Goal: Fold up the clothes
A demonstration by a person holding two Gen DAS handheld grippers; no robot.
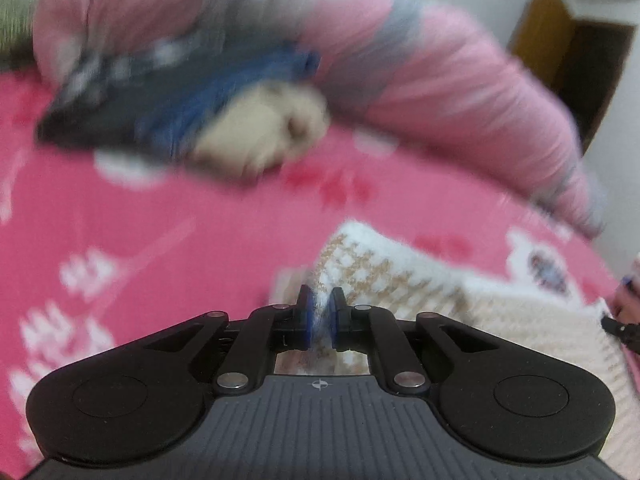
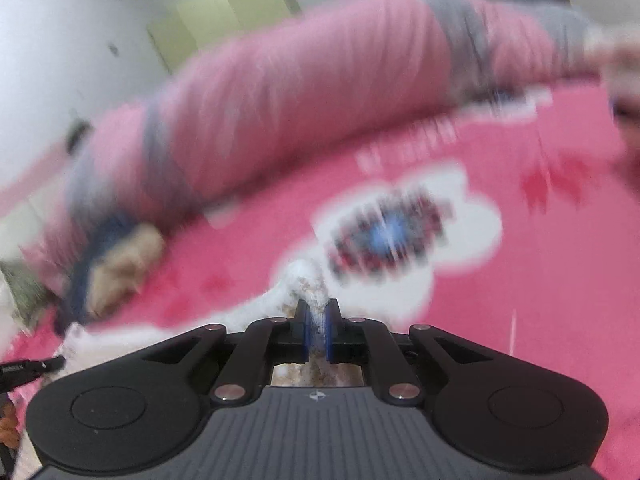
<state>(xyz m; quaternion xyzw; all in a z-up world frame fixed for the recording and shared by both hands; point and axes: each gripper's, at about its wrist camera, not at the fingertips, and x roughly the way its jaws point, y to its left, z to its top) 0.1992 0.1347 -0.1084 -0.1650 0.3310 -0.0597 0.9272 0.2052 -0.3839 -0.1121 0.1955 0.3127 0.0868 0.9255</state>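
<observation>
The white-and-tan knit top (image 1: 384, 276) lies on the pink bed sheet (image 1: 160, 220), well in front of the rolled pink blanket (image 1: 460, 92). The left gripper (image 1: 320, 316) and right gripper (image 2: 318, 328) each pinch its edge tight. I think both should lift together, keeping the edge straight, and lay it flat toward the blanket.

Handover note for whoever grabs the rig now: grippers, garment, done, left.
Left gripper: shut on the white and tan knit garment at one edge.
Right gripper: shut on the same garment at another edge.
The garment lies on the pink bedspread, stretched between both grippers. A rolled pink quilt and a pile of other clothes sit behind.
Done: both edges gripped. Left: make the fold, lay it flat, release. Views are blurred, so fold stage is unclear.
</observation>
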